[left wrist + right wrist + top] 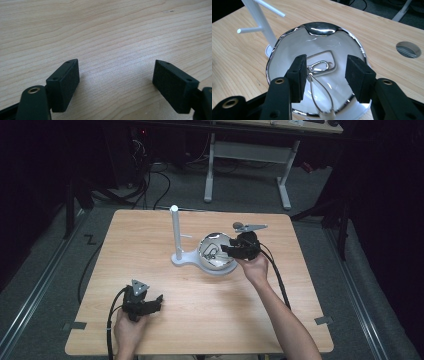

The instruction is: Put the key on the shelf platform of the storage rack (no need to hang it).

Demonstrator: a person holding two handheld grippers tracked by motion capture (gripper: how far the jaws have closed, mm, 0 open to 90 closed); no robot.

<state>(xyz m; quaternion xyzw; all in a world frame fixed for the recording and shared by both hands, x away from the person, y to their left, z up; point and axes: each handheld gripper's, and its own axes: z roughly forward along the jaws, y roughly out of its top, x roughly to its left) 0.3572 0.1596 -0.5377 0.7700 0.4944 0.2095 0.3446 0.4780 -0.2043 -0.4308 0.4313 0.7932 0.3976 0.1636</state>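
We log the right gripper (325, 75) first: its two black jaws, faced with matte, finely grained pads, stand wide apart over the mouth of a chrome bowl (287, 40). Nothing sits between the pads; they press on nothing. Inside the bowl, below the jaws, lies a thin loop of silvery wire (318, 86) joined to a small metal clasp (319, 66), which looks like a carabiner or keyring clip. It rests on the bowl's floor, close by one pad, though we cannot tell if it touches it. The bowl is mirror-bright, with a wavy rim and strong highlights, and it reflects the clasp as a rounded rectangle.

In the high view the right gripper (226, 249) comes at the bowl (216, 265) from the person's right, the hand (256, 267) behind it. The bowl sits on the round foot of a white stand (176, 232): a smooth upright post with short side pegs, near the middle of the table (200, 320). The right gripper view adds a round cable port (408, 49) cut in the light wood-grain tabletop.

The left gripper (157, 301) rests at the near left part of the table, well apart from the bowl. The left gripper view shows its jaws spread wide over bare wood grain (112, 37), with nothing held.
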